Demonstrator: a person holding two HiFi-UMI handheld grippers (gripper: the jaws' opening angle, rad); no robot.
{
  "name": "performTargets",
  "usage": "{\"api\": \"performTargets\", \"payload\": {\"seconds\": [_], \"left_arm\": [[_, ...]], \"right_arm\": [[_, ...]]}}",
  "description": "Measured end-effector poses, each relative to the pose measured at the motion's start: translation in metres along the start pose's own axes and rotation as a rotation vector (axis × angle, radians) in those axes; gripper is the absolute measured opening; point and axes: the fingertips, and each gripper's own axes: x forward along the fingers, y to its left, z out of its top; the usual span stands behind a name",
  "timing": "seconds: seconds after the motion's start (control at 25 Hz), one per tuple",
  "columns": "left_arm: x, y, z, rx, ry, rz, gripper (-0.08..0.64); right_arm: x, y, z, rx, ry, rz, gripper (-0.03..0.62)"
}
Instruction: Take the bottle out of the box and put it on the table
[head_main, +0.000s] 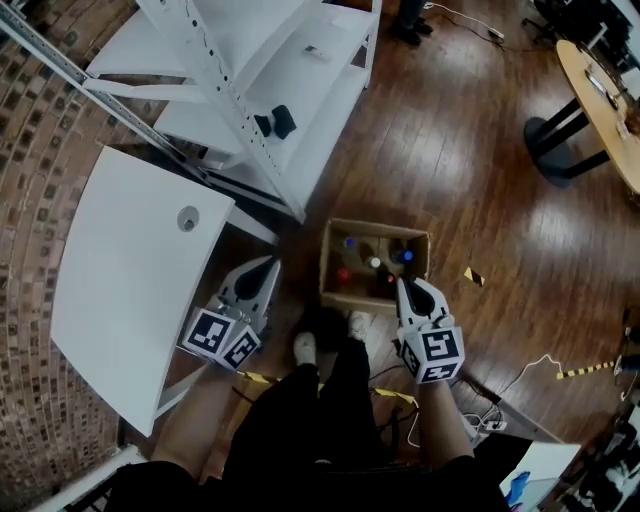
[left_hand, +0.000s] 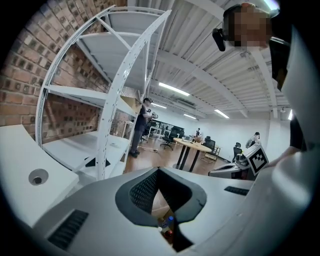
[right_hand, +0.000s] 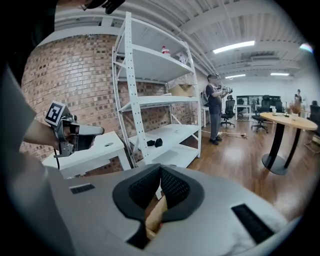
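An open cardboard box stands on the wooden floor in front of my feet. Several bottles stand upright in it: two with blue caps, one with a white cap, and a red one. My right gripper hovers at the box's near right rim, jaws shut and empty; its own view shows the cardboard just below the jaws. My left gripper is left of the box, beside the white table, shut with nothing held. Bottle caps peek through below its closed tips.
A white metal shelf unit stands beyond the table and box, with a black object on a low shelf. A round wooden table is at the far right. Cables lie on the floor at right. A person stands far off.
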Motion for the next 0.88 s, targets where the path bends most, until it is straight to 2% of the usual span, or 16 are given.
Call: {"api": "performTargets", "payload": {"seconds": [0.24,0.56,0.88], "left_arm": [[0.055,-0.007,-0.009,-0.020,0.001,0.019,0.005],[0.102,-0.017,-0.043,-0.037,0.054,0.042,0.005],[0.131,-0.010,-0.096,-0.048,0.124,-0.016,0.005]], "right_arm": [[0.026,-0.047,0.015,-0.041,0.011,0.014,0.006],[0.052,-0.089,-0.008,-0.032,0.070,0.039,0.026],[0.075,-0.101,-0.040,-0.006,0.072,-0.001,0.026]]}}
